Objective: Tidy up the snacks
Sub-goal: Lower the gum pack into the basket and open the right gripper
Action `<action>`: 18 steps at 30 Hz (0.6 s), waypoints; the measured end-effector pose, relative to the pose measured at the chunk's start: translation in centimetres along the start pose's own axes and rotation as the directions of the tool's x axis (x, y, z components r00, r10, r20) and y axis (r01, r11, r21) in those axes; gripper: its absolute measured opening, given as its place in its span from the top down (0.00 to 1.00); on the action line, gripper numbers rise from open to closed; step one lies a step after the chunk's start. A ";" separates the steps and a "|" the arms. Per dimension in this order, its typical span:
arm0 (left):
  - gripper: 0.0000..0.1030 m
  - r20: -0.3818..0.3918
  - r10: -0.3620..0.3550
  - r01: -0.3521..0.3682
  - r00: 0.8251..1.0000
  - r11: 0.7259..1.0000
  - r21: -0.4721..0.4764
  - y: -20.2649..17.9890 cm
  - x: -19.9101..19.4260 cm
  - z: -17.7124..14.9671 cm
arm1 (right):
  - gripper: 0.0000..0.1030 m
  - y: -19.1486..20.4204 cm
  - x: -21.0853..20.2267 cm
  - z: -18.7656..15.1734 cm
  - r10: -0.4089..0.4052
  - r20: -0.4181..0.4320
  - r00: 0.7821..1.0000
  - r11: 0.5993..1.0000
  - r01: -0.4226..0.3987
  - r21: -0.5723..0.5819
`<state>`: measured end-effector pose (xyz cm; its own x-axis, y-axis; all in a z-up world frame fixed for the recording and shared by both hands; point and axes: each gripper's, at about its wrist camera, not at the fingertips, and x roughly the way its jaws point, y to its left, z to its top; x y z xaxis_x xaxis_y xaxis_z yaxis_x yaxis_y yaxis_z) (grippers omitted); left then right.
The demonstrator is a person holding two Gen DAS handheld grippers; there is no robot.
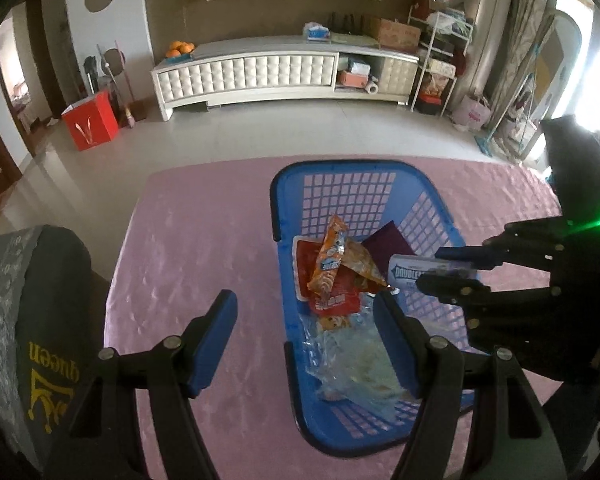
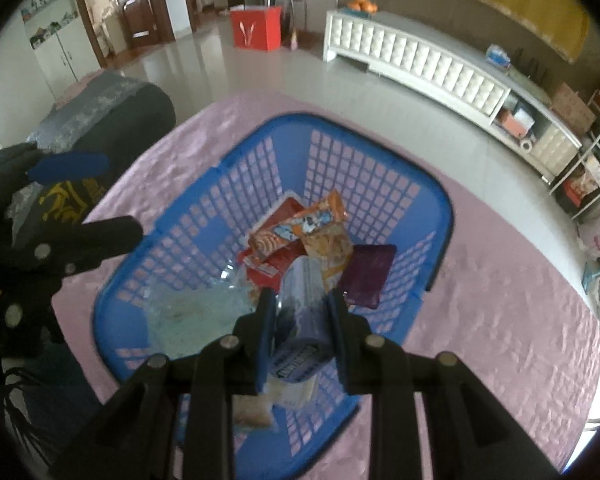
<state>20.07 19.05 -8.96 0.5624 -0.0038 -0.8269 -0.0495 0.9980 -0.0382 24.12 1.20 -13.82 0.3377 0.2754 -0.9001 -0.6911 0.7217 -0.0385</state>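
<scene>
A blue plastic basket [image 1: 288,312] [image 2: 420,184] stands on a pink tablecloth. It holds an orange snack packet [image 1: 332,256] [image 2: 300,224], a red packet [image 1: 332,304] [image 2: 266,270], a purple packet [image 1: 388,246] [image 2: 366,274] and a clear plastic bag [image 1: 356,364] [image 2: 188,316]. My right gripper [image 2: 300,304] [image 1: 446,270] is shut on a blue-and-white snack pack [image 2: 300,320] [image 1: 410,274] and holds it above the basket's right side. My left gripper [image 1: 308,328] is open and empty, over the basket's near left wall.
A dark round box with gold lettering [image 1: 32,320] [image 2: 100,128] stands at the table's left edge. Beyond the table are tiled floor, a red box [image 1: 90,122] and a white low cabinet [image 1: 260,76].
</scene>
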 end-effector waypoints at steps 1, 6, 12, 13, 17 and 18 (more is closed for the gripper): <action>0.34 -0.008 0.011 -0.011 1.000 1.000 0.013 -0.1 0.5 0.1 | 0.70 0.0 0.6 0.1 0.003 -0.012 1.000 1.000 -0.003 0.001; 0.34 -0.031 0.009 -0.009 0.999 1.000 0.024 0.1 2.1 0.1 | 0.70 0.1 2.6 0.4 0.005 -0.051 0.999 1.000 -0.006 -0.010; 0.34 -0.040 -0.001 0.001 0.999 1.000 0.006 0.8 2.8 0.0 | 0.70 0.2 4.0 1.1 -0.011 -0.074 0.997 0.999 0.008 -0.036; 0.34 -0.040 -0.001 0.001 0.999 1.000 0.003 1.0 2.9 0.1 | 0.70 0.2 4.2 1.3 0.004 -0.076 0.997 0.999 -0.007 -0.039; 0.34 -0.036 -0.009 0.008 0.999 0.999 -0.033 1.7 2.7 0.0 | 0.62 0.7 4.4 1.6 -0.033 -0.063 0.997 0.994 0.026 -0.104; 0.34 -0.037 -0.007 0.006 0.999 0.999 -0.036 1.6 2.6 0.0 | 0.46 0.7 4.4 1.6 -0.051 -0.065 0.997 0.992 0.044 -0.115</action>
<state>21.45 20.60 -11.20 0.5318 -0.0132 -0.8468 -0.0757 0.9951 -0.0631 26.12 3.91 -17.10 0.3304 0.1960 -0.9233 -0.7445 0.6554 -0.1273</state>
